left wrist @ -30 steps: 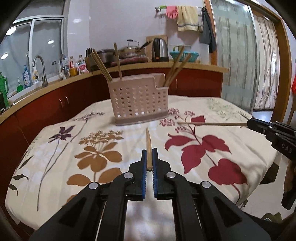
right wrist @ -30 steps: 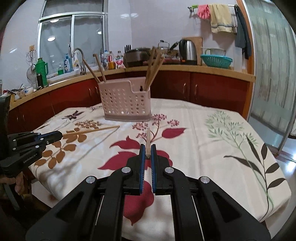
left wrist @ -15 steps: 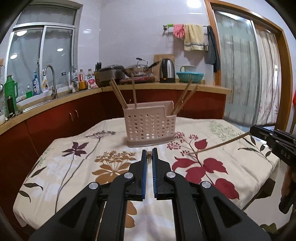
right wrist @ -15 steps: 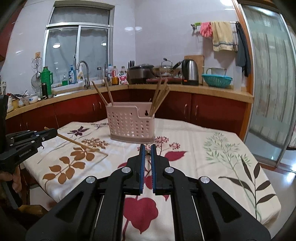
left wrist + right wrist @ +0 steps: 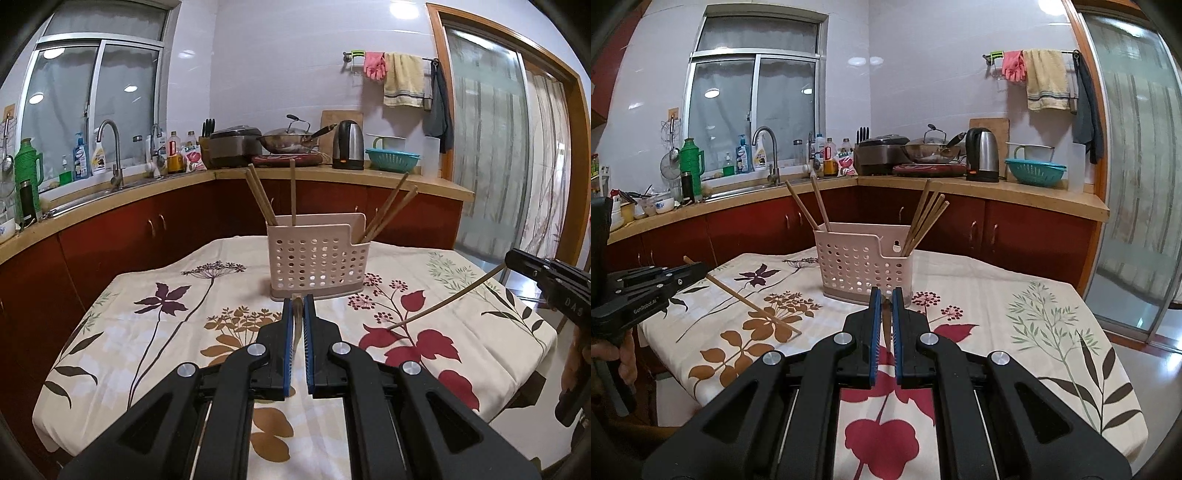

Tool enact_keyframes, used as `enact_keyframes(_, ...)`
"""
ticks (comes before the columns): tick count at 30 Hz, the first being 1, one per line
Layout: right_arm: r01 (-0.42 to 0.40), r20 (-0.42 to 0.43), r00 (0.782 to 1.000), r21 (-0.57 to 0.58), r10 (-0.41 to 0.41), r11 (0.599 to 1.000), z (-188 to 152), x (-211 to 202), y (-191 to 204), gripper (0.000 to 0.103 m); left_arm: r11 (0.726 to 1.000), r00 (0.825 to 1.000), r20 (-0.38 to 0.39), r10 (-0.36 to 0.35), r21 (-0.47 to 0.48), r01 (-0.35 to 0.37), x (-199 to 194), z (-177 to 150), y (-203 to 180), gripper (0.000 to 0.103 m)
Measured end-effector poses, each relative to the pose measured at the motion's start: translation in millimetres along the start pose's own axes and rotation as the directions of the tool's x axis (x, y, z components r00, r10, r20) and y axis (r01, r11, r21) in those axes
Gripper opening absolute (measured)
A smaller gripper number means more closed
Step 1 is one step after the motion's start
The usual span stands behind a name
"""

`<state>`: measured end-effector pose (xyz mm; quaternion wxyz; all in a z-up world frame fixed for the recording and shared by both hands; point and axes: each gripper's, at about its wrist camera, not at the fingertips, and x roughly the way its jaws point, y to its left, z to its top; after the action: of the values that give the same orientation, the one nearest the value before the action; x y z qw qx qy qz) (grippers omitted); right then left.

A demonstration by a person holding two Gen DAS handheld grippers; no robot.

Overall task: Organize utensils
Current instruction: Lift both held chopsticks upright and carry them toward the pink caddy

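A pink perforated utensil holder (image 5: 318, 256) (image 5: 866, 266) stands mid-table with several wooden chopsticks upright in both its compartments. My left gripper (image 5: 298, 301) is shut on a wooden chopstick (image 5: 742, 297), which slopes down toward the cloth in the right wrist view. My right gripper (image 5: 885, 293) is shut on another chopstick (image 5: 443, 303), which slopes down to the left in the left wrist view. Both grippers are raised above the table, in front of the holder.
The table wears a floral cloth (image 5: 166, 325) (image 5: 1034, 325). Behind runs a red-cabinet counter with a sink tap (image 5: 110, 147), bottles, a wok (image 5: 291, 142), a kettle (image 5: 349, 144) and a teal colander (image 5: 391, 159). A glass door (image 5: 491, 166) stands at right.
Both grippers have lifted up and back from the cloth with their chopsticks, which now tilt tip-down. The holder looks farther away and lower in view.
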<state>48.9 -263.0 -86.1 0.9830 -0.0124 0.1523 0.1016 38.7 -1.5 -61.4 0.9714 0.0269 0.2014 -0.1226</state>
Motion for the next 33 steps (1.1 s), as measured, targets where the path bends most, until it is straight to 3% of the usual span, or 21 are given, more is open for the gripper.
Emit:
enact_keyframes(12, -0.017, 0.008, 1.000, -0.018, 0.017, 1.000, 27.9, 28.5, 4.2, 0.006, 0.999, 0.999, 0.032, 0.031, -0.014, -0.031, 15.2, 15.6, 15.1, 0.006)
enact_keyframes(33, -0.013, 0.053, 0.998, -0.018, 0.013, 1.000, 38.8, 49.4, 9.2, 0.007, 0.999, 0.998, 0.055, 0.038, -0.007, -0.038, 32.7, 33.0, 23.6, 0.007)
